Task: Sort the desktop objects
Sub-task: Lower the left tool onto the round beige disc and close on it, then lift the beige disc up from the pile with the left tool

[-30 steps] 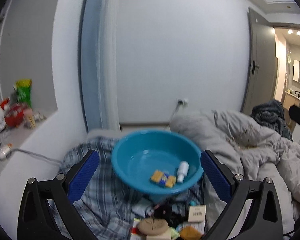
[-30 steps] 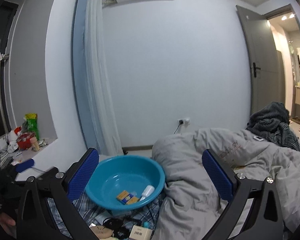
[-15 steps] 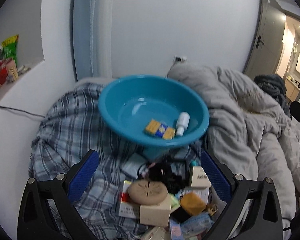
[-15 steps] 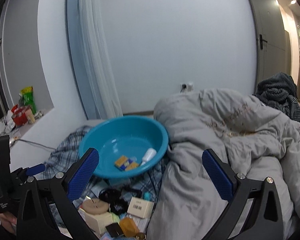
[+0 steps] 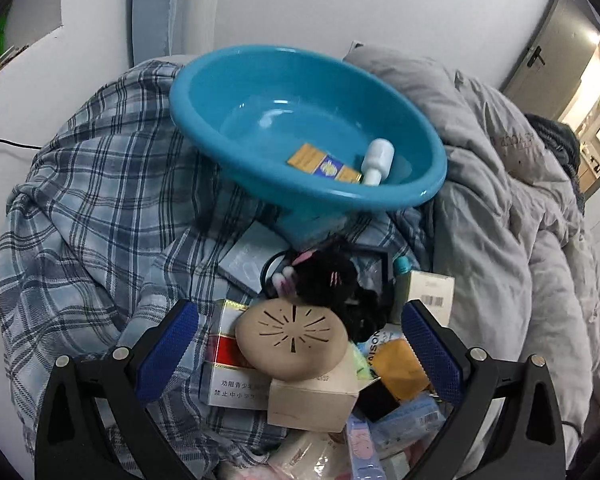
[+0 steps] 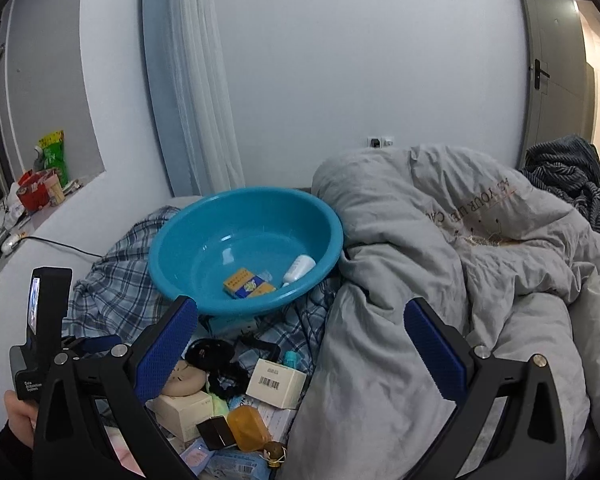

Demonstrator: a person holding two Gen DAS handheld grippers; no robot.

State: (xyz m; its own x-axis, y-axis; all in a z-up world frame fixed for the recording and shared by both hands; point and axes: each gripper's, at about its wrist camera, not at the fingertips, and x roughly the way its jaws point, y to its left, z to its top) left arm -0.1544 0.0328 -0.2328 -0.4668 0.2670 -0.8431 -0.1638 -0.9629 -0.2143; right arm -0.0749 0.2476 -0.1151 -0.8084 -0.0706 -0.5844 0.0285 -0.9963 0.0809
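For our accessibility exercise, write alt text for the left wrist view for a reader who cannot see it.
The open left gripper hovers over a pile of small boxes topped by a round beige case. Beyond it, a tilted blue basin on a plaid cloth holds a yellow box and a white bottle.

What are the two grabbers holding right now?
Nothing. The left gripper is open above the round tan case, not touching it. The right gripper is open too, with nothing between its fingers.

Basin (image 5: pixel 400 196) on plaid cloth (image 5: pixel 100 208); box (image 5: pixel 322 162), bottle (image 5: pixel 376 162) inside; clutter pile (image 5: pixel 300 344) before it; duvet (image 5: pixel 500 200) right
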